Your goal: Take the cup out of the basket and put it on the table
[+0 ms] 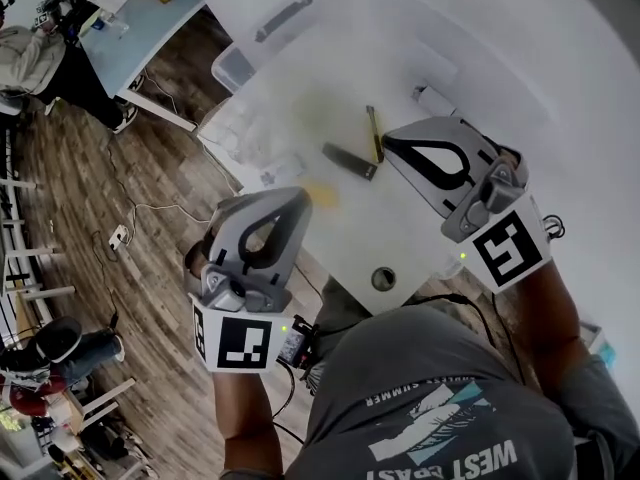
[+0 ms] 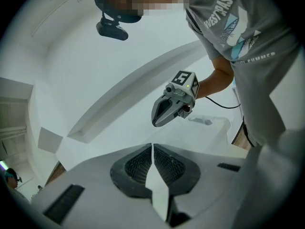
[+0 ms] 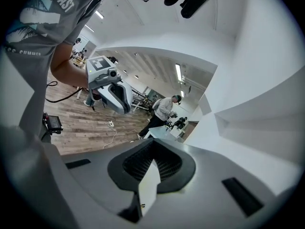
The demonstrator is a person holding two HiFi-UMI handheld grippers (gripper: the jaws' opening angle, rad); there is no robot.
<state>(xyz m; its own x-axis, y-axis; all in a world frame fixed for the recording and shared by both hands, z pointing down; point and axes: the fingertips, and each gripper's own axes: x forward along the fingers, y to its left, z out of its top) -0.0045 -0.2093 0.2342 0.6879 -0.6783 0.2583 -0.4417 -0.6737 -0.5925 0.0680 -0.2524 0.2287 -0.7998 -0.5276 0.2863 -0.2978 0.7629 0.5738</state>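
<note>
No cup and no basket shows in any view. My left gripper (image 1: 297, 198) hangs beyond the left edge of the white table (image 1: 480, 28), over the wooden floor; its jaws (image 2: 152, 149) are shut with nothing between them. My right gripper (image 1: 396, 140) is over the table's near right part, also shut and empty (image 3: 151, 148). Each gripper view looks across at the other gripper: the right gripper (image 2: 174, 104) in the left gripper view, the left gripper (image 3: 112, 92) in the right gripper view. Both are held in the air, apart from each other.
On the table lie a dark flat piece (image 1: 350, 161), a thin yellowish stick (image 1: 373, 133), a small white object (image 1: 432, 98) and a clear plastic box (image 1: 262, 38). A round cable hole (image 1: 383, 279) sits near the front edge. Cables and a power strip (image 1: 118, 236) lie on the floor.
</note>
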